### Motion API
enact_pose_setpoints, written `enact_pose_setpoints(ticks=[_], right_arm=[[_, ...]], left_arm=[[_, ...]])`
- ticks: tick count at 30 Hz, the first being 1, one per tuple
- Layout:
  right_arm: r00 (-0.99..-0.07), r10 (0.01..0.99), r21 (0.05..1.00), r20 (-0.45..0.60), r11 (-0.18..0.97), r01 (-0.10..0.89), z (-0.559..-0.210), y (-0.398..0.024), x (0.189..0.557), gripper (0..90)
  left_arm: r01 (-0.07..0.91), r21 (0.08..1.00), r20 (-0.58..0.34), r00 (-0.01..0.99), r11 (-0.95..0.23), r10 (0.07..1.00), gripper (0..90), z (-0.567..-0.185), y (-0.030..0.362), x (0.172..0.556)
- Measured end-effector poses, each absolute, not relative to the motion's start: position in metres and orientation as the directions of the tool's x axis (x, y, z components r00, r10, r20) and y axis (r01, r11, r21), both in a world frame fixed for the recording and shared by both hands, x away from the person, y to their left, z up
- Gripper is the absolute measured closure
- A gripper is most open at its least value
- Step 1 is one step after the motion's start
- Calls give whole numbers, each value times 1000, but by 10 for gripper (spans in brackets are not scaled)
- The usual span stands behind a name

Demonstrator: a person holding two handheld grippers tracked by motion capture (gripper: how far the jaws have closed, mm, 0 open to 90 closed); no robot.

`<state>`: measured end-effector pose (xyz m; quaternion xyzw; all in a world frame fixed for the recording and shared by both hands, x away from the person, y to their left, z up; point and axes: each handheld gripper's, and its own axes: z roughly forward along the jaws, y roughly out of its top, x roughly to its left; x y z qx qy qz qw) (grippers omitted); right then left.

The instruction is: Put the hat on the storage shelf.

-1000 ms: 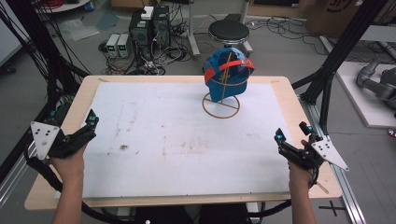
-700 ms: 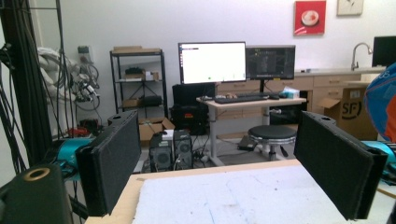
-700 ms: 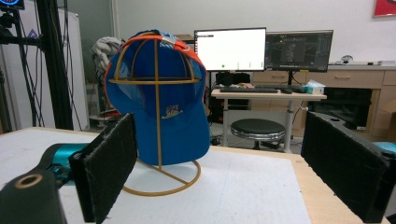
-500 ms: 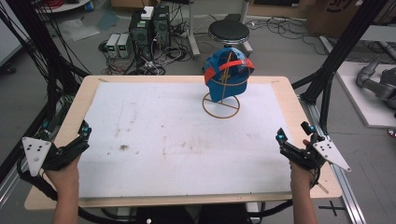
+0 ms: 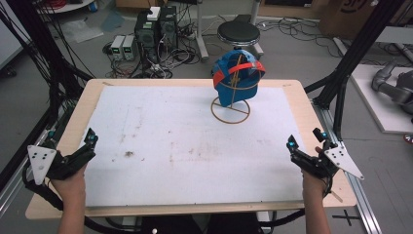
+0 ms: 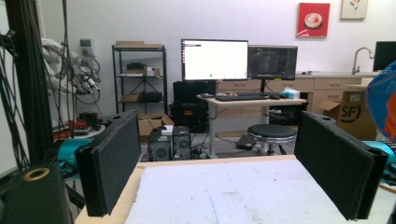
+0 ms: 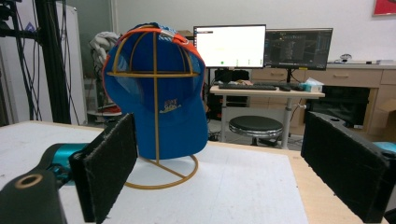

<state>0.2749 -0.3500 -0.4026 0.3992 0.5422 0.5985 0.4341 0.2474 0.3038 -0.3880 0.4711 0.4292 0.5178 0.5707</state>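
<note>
A blue cap with orange trim [image 5: 237, 78] hangs on a gold wire stand [image 5: 230, 111] at the back of the white mat [image 5: 185, 141], right of centre. My left gripper [image 5: 70, 139] is held at the table's left edge, open and empty, far from the cap. Over at the right edge, my right gripper [image 5: 305, 139] is also open and empty. In the right gripper view the cap [image 7: 156, 93] stands straight ahead beyond the wide-apart jaws of the right gripper [image 7: 224, 158]. In the left gripper view the left gripper [image 6: 229, 158] faces across the mat, and the cap's edge [image 6: 383, 102] shows at far right.
The wooden table [image 5: 302, 102] borders the stained white mat. Black frame posts [image 5: 341, 83] rise at both sides. Behind the table are a black stool [image 5: 238, 34] and electronics boxes with cables [image 5: 146, 34] on the floor.
My left gripper has drawn back toward the near left corner of the table. The right gripper has barely shifted. The cap has not moved.
</note>
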Motion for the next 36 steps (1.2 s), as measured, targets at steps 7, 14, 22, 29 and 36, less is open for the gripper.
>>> enact_pose_setpoints(ticks=[7,14,22,29,36], right_arm=[[-299,954,995,7,-36,-90,-401,-351,273,108],[-302,953,996,2,-30,-89,-402,-349,273,107],[-296,955,996,4,-31,-85,-402,-351,273,108],[-294,956,996,2,-29,-87,-402,-351,272,108],[-290,957,996,3,-30,-87,-402,-352,271,108]], left_arm=[[-171,985,-14,107,33,994,150,-390,303,250],[-147,988,-22,106,38,994,150,-390,305,251],[-153,987,-21,123,40,992,150,-390,302,253],[-155,987,-19,124,38,992,150,-389,301,253],[-162,986,-24,119,43,993,150,-389,302,253]])
